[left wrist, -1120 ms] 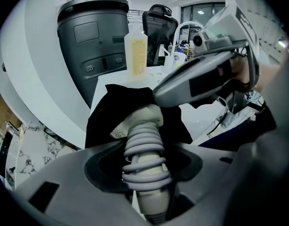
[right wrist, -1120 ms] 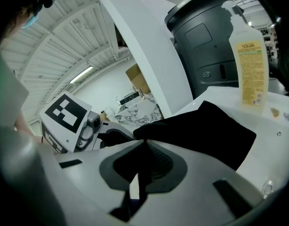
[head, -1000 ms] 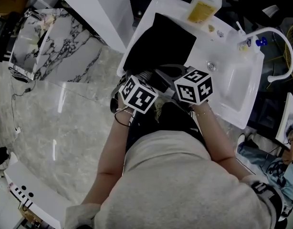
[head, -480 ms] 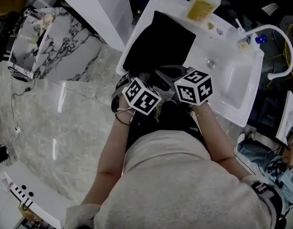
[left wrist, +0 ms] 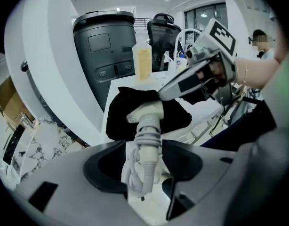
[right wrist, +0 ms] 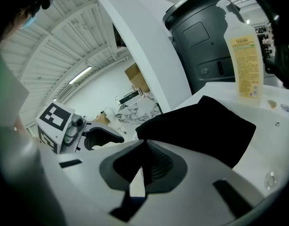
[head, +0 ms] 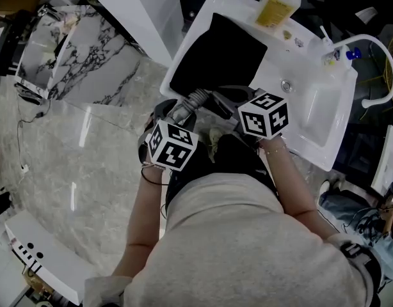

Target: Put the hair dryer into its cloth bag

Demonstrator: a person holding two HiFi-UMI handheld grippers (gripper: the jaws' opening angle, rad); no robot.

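Left gripper (left wrist: 144, 161): fingers closed on cord-wrapped handle end of hair dryer (left wrist: 145, 114). Dryer's pale body at near edge of black cloth bag (head: 219, 56), front end hidden behind right gripper (right wrist: 143, 147). Bag lying flat on white tabletop (head: 276, 61), beside sink bowl (head: 318, 110). Right fingers narrow, pressed together, apparently pinching bag's near edge; cloth hard to tell from dark pads. Yellow bottle (head: 276, 5) upright behind bag.
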